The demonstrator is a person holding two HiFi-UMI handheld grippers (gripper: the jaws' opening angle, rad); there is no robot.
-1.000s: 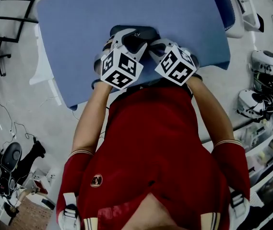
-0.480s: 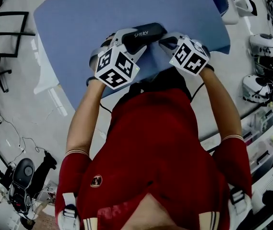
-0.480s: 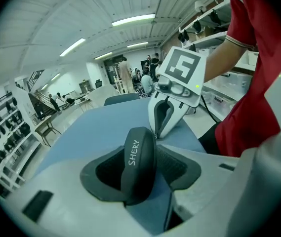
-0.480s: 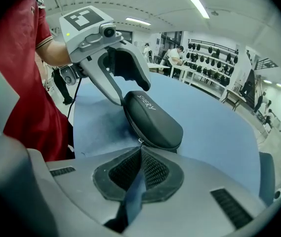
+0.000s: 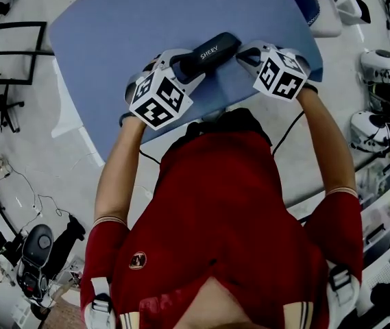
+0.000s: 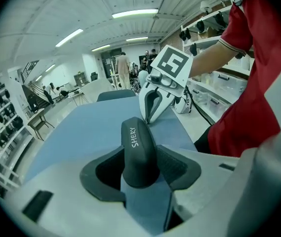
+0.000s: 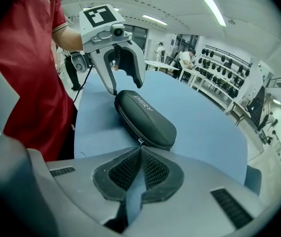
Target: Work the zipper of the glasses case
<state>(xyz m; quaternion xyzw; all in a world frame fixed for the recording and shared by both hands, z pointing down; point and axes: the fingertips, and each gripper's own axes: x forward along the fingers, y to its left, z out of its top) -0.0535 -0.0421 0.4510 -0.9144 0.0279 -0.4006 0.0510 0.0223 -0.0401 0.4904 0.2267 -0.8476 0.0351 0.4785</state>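
Note:
A black glasses case (image 5: 212,51) with white lettering lies slanted on the blue table (image 5: 147,19). My left gripper (image 5: 186,64) straddles its near left end. In the left gripper view the case (image 6: 138,147) sits between the wide-set pads (image 6: 177,164) of the left gripper (image 6: 140,151) and fills the gap. My right gripper (image 5: 241,52) is at the case's other end. Its jaws (image 7: 140,151) are shut, with the small metal zipper pull (image 7: 140,142) pinched at their tips against the case (image 7: 145,115).
The table's near edge (image 5: 201,118) runs just in front of the person's red shirt. White devices (image 5: 380,67) crowd the floor at the right, and a black frame (image 5: 16,53) stands at the left. Bare blue tabletop lies beyond the case.
The case has swung to point up and right and shows more from under the grippers. The right gripper moved right and away along it. The left gripper shifted slightly left.

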